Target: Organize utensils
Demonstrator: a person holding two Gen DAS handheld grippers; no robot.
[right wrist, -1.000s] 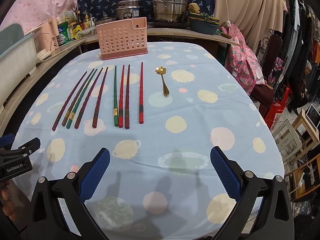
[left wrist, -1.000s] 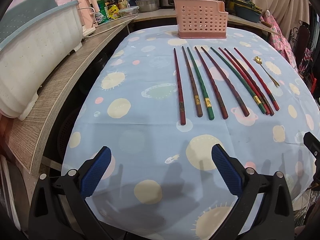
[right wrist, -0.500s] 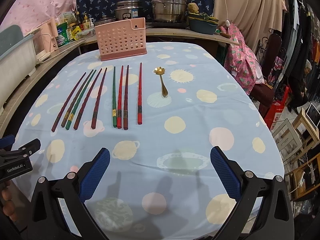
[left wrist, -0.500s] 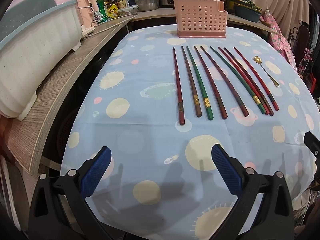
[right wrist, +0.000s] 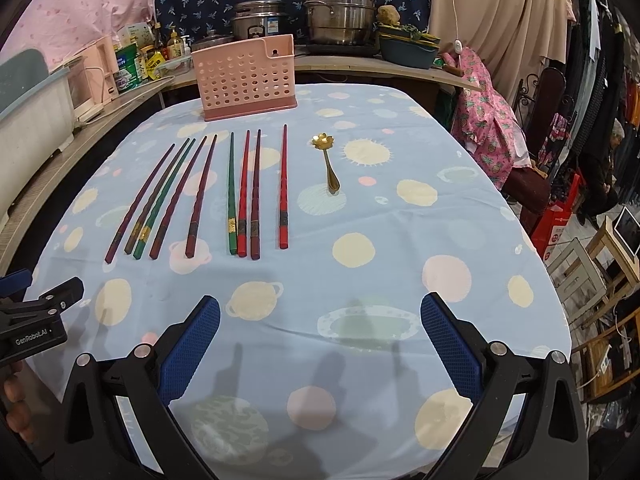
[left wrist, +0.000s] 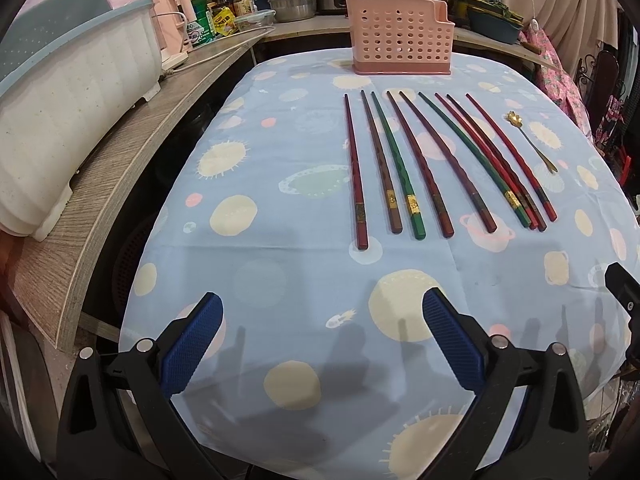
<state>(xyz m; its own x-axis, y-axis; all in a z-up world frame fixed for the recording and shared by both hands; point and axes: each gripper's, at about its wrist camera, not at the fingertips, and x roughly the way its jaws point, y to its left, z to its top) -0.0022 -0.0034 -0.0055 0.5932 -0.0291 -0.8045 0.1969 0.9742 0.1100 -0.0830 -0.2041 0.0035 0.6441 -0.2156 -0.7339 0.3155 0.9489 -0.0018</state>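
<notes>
Left tongs [left wrist: 322,342]: spread wide with nothing between the blue ribbed pads, held low over the near part of the surface, well short of the utensils.
Right tongs [right wrist: 320,344]: also spread wide and empty, over the near edge; the left tongs show at the left border of the right wrist view, with fingers of a hand [right wrist: 16,408] below them.
Surface [right wrist: 400,272]: covered by a light blue cloth printed with pale yellow, pink and green rounds.
Chopsticks [right wrist: 200,196]: nine long lacquered wooden chopsticks in dark red, brown and green with gold bands, laid side by side in a row across the middle of the surface, thick ends toward the tongs; three of them [right wrist: 243,196] lie close together.
Spoon [right wrist: 329,164]: a small gold metal spoon with a flower-shaped bowl, lying just to the right of the row, bowl pointing away.
Holder [right wrist: 246,76]: a pink perforated plastic utensil basket standing upright at the far end of the surface, beyond the chopstick tips and apart from them.
Shelf [left wrist: 120,152]: a wooden ledge along the left, carrying a white plastic tub [left wrist: 68,108].
</notes>
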